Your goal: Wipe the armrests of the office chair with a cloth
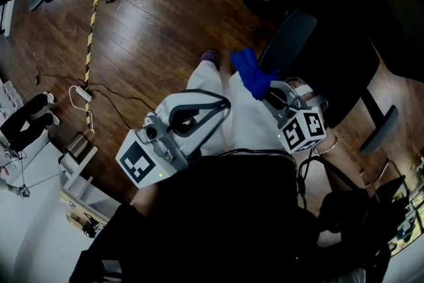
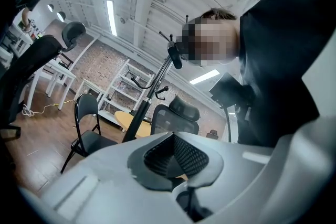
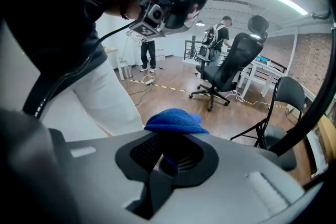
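Blue plush cloth, bunched, is pinched in the closed right tool. Its gripped end is hidden between the ribbed black pads. The cloth's long axis continues the tool's line, and its free end lies at the near end of the black, elongated padded armrest; contact cannot be made out. The dark office chair is largely lost in shadow. The left tool is fully closed, empty and roughly level.
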A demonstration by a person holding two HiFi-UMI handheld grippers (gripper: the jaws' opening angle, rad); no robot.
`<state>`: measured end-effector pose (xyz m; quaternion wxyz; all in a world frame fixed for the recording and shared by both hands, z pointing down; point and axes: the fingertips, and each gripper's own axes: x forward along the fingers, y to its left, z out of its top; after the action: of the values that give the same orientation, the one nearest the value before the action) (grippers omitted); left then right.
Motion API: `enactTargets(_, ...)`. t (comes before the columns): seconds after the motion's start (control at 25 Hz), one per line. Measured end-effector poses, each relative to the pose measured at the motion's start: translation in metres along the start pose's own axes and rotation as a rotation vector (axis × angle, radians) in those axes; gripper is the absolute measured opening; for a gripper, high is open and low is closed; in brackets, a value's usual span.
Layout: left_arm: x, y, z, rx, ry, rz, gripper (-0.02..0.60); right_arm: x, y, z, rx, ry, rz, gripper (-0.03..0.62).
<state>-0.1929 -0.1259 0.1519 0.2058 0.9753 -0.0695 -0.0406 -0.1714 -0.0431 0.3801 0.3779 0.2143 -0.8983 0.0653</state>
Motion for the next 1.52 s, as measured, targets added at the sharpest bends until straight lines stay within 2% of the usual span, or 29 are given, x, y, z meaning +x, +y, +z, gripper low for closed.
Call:
enactTargets(0.08, 0.004, -0.002, -0.014, 0.054, 0.054, -0.034, 0.006, -0.007, -0.005, -0.006, 0.013, -0.004, -0.019, 0.048)
enactTargets(0.2, 0.020, -0.005, -0.057, 0.169, 0.175, -0.123, 0.006, -0.016, -0.026, -0.023, 0.033, 0.010, -0.089, 0.048)
enactTargets(0.32, 0.044, -0.007, -0.106, 0.179, 0.248, -0.213, 0.006, -0.027, -0.064, -0.048, 0.067, 0.022, -0.190, 0.048)
enactTargets(0.4, 0.054, -0.006, -0.154, 0.164, 0.367, -0.274, 0.006, -0.034, -0.092, -0.060, 0.099, 0.015, -0.261, 0.048)
enactTargets(0.48, 0.061, -0.007, -0.195, 0.245, 0.485, -0.369, 0.006, -0.039, -0.120, -0.066, 0.129, 0.005, -0.339, 0.048)
enactTargets(0.56, 0.066, -0.009, -0.214, 0.282, 0.526, -0.432, 0.006, -0.044, -0.150, -0.069, 0.155, 0.003, -0.416, 0.048)
enactTargets(0.68, 0.068, -0.011, -0.220, 0.234, 0.523, -0.439, 0.006, -0.050, -0.186, -0.075, 0.190, -0.008, -0.490, 0.048)
enactTargets(0.84, 0.064, -0.009, -0.219, 0.225, 0.532, -0.436, 0.006, -0.057, -0.221, -0.086, 0.220, -0.014, -0.575, 0.048)
enactTargets(1.04, 0.060, 0.006, -0.213, 0.204, 0.523, -0.380, 0.006, -0.059, -0.237, -0.086, 0.295, -0.067, -0.610, 0.048)
enactTargets(1.28, 0.053, 0.013, -0.214, 0.167, 0.519, -0.321, 0.006, -0.045, -0.195, -0.068, 0.262, -0.141, -0.544, 0.048)
enactTargets(1.4, 0.047, 0.012, -0.215, 0.145, 0.535, -0.301, 0.006, -0.040, -0.161, -0.059, 0.210, -0.128, -0.479, 0.048)
enactTargets(1.52, 0.040, 0.009, -0.214, 0.105, 0.537, -0.288, 0.006, -0.035, -0.114, -0.051, 0.206, -0.132, -0.386, 0.048)
